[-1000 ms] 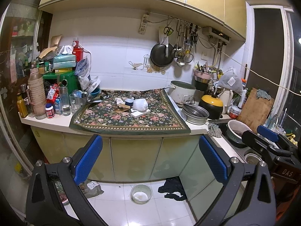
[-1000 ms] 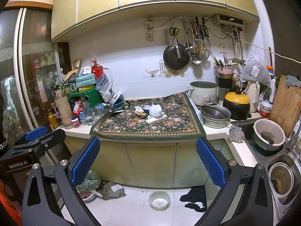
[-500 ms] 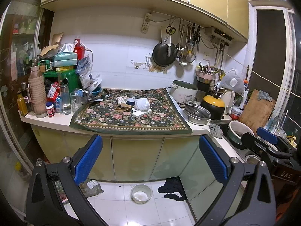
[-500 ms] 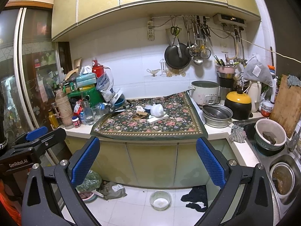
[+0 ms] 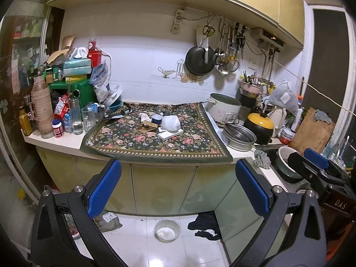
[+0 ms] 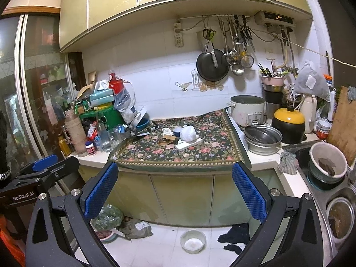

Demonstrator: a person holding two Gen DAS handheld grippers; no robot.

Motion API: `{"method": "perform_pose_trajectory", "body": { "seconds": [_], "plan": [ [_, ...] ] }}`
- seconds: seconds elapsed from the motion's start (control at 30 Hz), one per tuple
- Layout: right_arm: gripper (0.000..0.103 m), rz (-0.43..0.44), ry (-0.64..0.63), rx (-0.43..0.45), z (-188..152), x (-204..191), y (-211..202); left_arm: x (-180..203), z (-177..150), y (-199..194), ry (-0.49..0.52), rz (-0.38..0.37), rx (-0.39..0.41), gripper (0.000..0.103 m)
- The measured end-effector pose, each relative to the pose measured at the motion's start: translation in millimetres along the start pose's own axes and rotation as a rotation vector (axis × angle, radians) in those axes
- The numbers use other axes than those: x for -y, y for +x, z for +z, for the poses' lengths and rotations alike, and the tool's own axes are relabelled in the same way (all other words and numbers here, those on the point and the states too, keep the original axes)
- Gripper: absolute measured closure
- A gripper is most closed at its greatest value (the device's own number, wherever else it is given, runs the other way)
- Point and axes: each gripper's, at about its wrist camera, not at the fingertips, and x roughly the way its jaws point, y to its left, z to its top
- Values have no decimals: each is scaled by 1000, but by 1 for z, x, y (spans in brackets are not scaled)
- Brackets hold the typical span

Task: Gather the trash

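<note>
Both grippers are up and facing the kitchen counter, well back from it. The left gripper [image 5: 178,189] has its jaws spread wide with nothing between the blue pads [image 5: 104,188]. Same story on the right gripper [image 6: 172,188]: jaws spread wide, empty, blue pads [image 6: 99,189] framing the cabinet doors [image 6: 182,198] below the counter.

Straight ahead and above the gap between the jaws lies the floral cloth [image 5: 153,136] on the countertop, and the trash sits near the middle of it. There's a crumpled white bag [image 5: 170,122] resting on a flat white box [image 5: 170,133], a scrunched white tissue [image 5: 145,117] just beyond the left jaw's line, and a brown wrapper [image 5: 146,127] beside it; a small blue cup [image 5: 156,118] stands between tissue and bag. What the brown piece is exactly, hard to say at this range. From the right wrist view the same cluster shows: bag [image 6: 188,133], box [image 6: 188,144], tissue [image 6: 166,131].

Outside the right jaw, a steel pot [image 6: 262,139] and a yellow-lidded cooker [image 6: 288,124]. Outside the left jaw, bottles and jars [image 5: 57,115] crowd the counter end. Low between the jaws, a small bowl [image 6: 192,241] sits on the floor tiles beside a dark rag [image 6: 235,237].
</note>
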Motion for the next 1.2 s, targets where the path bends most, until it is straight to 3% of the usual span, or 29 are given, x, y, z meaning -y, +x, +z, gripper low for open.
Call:
{"method": "perform_pose_trajectory", "body": {
  "seconds": [0.27, 0.53, 0.9, 1.0, 1.2],
  "plan": [
    [1, 22, -5, 8, 19, 33, 33, 20, 21, 52, -10, 40, -10, 0],
    [1, -18, 8, -17, 30, 60, 80, 4, 46, 122, -84, 45, -51, 0],
    [1, -74, 40, -78, 47, 67, 179, -62, 95, 254, -54, 72, -62, 5],
    [1, -102, 58, -98, 58, 62, 218, -86, 111, 304, -37, 70, -119, 14],
    [1, -134, 119, -154, 77, 51, 298, -142, 126, 410, -10, 71, -250, 21]
  ]
}}
